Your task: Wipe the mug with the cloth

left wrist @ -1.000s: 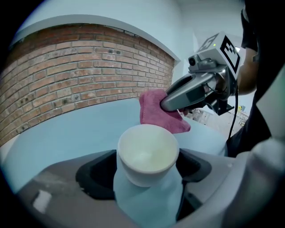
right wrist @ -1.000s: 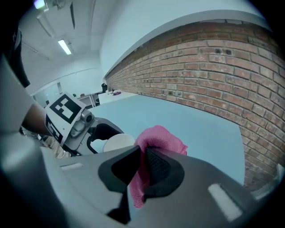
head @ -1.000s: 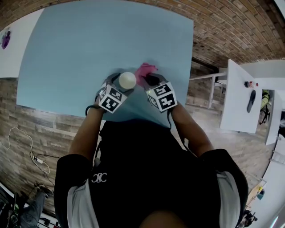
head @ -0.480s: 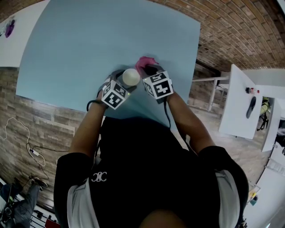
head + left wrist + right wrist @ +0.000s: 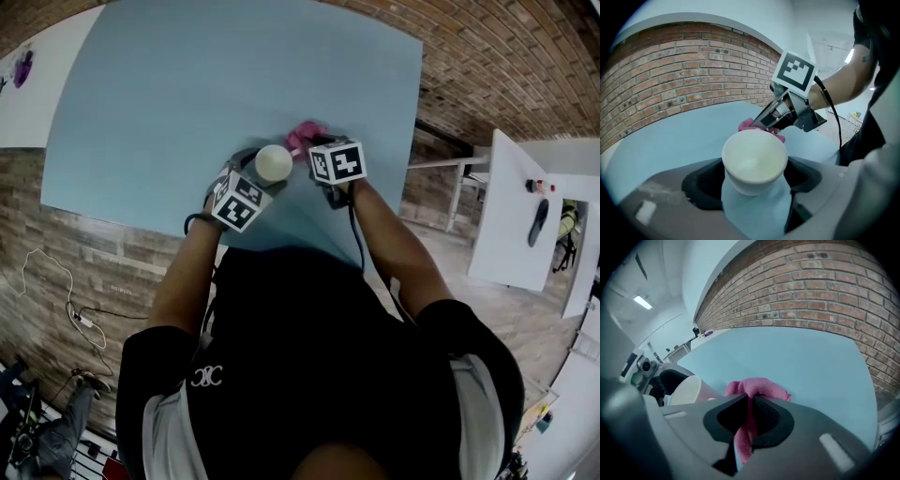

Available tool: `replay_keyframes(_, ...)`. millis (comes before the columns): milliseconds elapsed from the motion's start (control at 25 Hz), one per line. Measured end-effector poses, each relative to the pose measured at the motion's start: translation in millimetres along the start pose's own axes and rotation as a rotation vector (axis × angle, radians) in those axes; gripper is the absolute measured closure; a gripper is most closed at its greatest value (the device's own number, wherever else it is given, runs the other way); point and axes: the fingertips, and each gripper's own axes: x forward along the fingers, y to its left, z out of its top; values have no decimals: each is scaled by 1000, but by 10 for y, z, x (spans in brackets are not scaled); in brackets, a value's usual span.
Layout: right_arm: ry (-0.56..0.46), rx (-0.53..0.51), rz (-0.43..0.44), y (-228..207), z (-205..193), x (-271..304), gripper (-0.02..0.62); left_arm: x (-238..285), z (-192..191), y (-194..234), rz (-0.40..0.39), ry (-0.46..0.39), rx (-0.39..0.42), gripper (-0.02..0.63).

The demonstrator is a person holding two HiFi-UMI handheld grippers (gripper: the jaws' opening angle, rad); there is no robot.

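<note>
The 2 left fingers (image 5: 703, 186) stand wide, gripping the mug (image 5: 752, 161) by its sides over the desk (image 5: 811, 362), likely stiff, slick and breakable, while the right fingers (image 5: 726, 420), nearly together, pinch the soft, limp cloth (image 5: 761, 387) just beside its rim.

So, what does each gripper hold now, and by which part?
The left gripper holds the mug by its lower sides; the right gripper pinches a fold of the cloth.

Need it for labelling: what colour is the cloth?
Pink. The cloth shows best in the right gripper view.
</note>
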Motion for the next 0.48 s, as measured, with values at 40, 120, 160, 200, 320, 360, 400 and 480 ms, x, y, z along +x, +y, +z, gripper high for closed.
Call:
replay_keyframes(40,6,17,7,-18,-47,26,557,4,2,-1,3,3,-5,190)
replay_keyframes(120,7,74,27,-30,-132,77,557,7,2,-1,14,9,-23,190)
replay_keyframes(160,5,103,36,-20,-168,105,557,4,-5,2,24,9,-36,189)
replay_keyframes(200,3,126,45,-1,-199,132,557,-4,-18,5,36,7,-51,189)
replay_keyframes(320,6,152,65,66,-264,188,557,-31,-45,20,72,-5,-84,189)
replay_keyframes(360,19,153,74,89,-289,191,557,-41,-38,24,81,-5,-89,189)
replay_keyframes(400,39,148,87,122,-326,187,557,-46,-32,23,88,-2,-97,189)
replay_keyframes(480,78,119,124,232,-426,171,557,-39,-31,16,102,-2,-121,187)
